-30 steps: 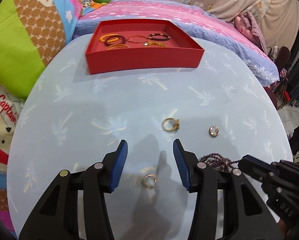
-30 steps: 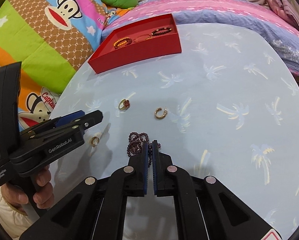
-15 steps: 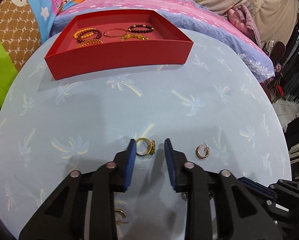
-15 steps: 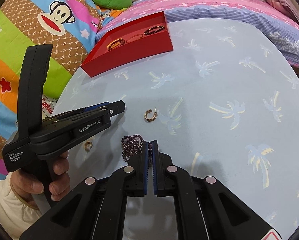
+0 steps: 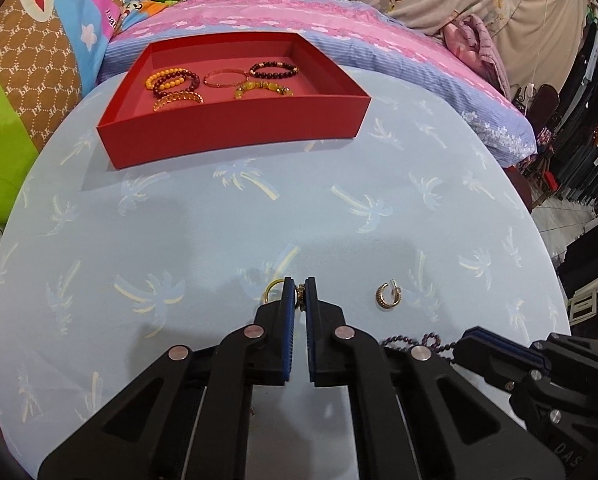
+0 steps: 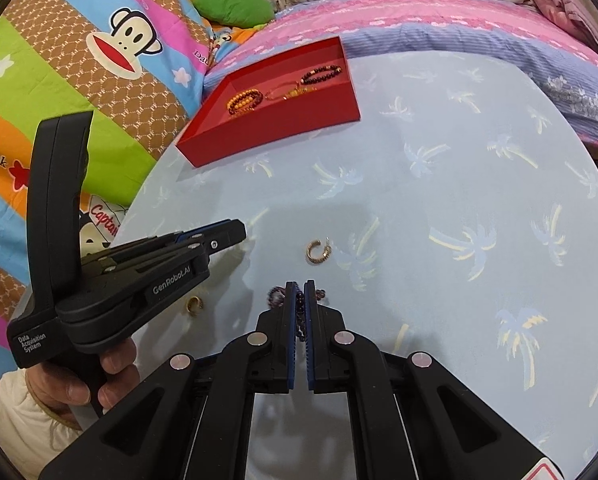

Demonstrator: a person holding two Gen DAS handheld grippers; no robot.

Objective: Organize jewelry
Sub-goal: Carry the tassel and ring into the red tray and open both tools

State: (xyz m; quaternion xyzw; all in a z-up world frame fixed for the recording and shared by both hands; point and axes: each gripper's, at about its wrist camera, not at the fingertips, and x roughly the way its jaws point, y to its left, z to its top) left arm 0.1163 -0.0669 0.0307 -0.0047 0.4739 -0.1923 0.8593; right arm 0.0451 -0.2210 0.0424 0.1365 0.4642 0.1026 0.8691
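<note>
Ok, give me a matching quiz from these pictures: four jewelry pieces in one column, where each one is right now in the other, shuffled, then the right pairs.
Column one:
1. gold ring
2. purple bead strand
3. gold hoop earring
4. black bead bracelet

Column two:
A. inside the red tray
B. pinched in the left gripper
C. lying loose on the blue tablecloth, between the two grippers
D. pinched in the right gripper

Pairs: 1-B, 2-D, 3-C, 4-A
</note>
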